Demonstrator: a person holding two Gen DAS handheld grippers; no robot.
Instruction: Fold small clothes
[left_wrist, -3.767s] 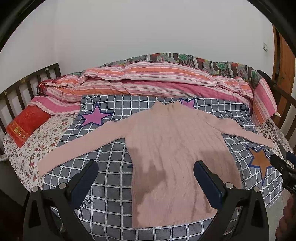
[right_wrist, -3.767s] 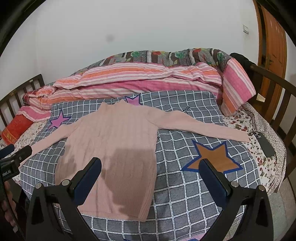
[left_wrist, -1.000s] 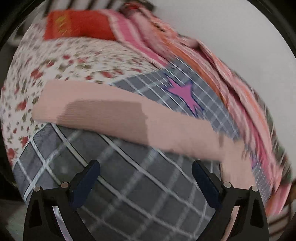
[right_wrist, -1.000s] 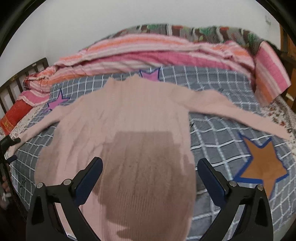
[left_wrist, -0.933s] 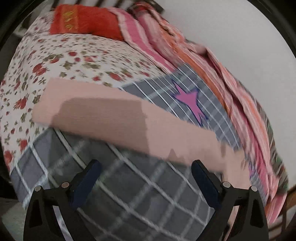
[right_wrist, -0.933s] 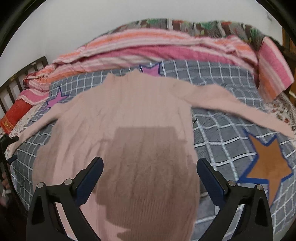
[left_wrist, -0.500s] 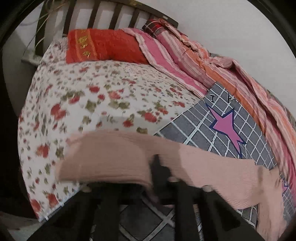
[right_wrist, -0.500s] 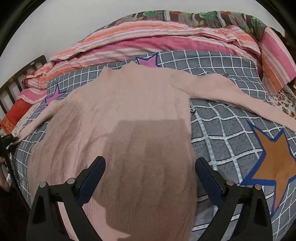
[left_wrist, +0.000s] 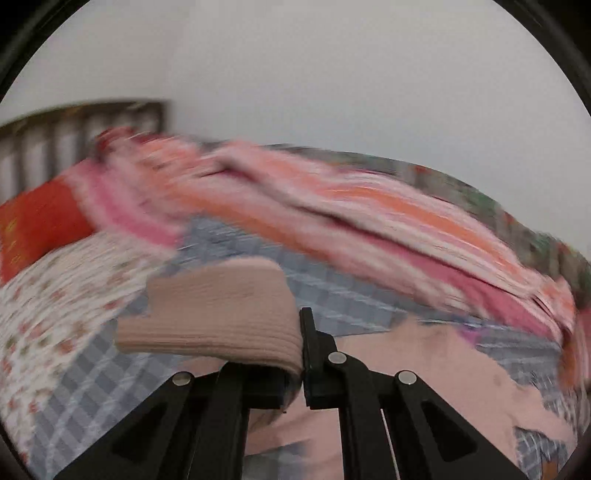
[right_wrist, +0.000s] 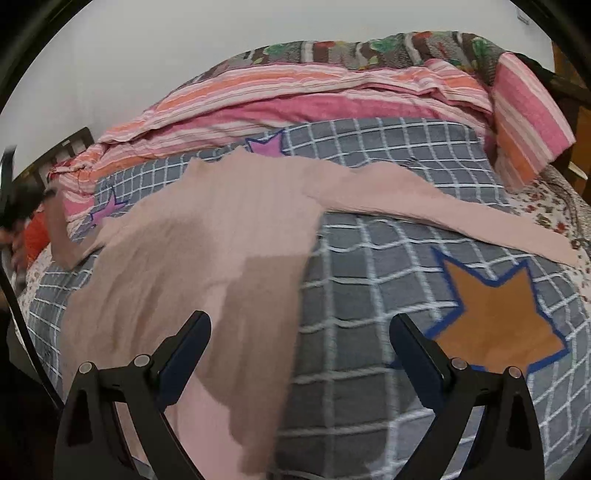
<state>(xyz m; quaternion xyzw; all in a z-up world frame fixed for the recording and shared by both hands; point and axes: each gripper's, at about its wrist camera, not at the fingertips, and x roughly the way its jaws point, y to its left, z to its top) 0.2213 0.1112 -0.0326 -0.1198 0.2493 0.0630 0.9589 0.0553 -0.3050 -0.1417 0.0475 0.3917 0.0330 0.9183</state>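
Our left gripper (left_wrist: 295, 354), open a second ago, now pinches the sleeve (left_wrist: 214, 314) and lifts it off the quilt (right_wrist: 369, 295); folding has begun. Right gripper (right_wrist: 299, 343) hangs open above the sweater (right_wrist: 207, 240), spread flat. Far sleeve (right_wrist: 443, 210) untouched.

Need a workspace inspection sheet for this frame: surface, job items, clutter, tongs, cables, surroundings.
Surface: bed with grey checked blanket, star patches; floral sheet at the left edge.
Job's things: pink sweater spread flat on the blanket; right sleeve lying outstretched; left sleeve cuff lifted off the bed.
Clutter: striped quilt bunched along the far side; red pillow.
Grippers: left tongs shut on the left sleeve cuff; right tongs open above the sweater's hem, holding nothing.
Cables: nothing seen.
Surroundings: white wall, dark slatted headboard; left view motion-blurred.
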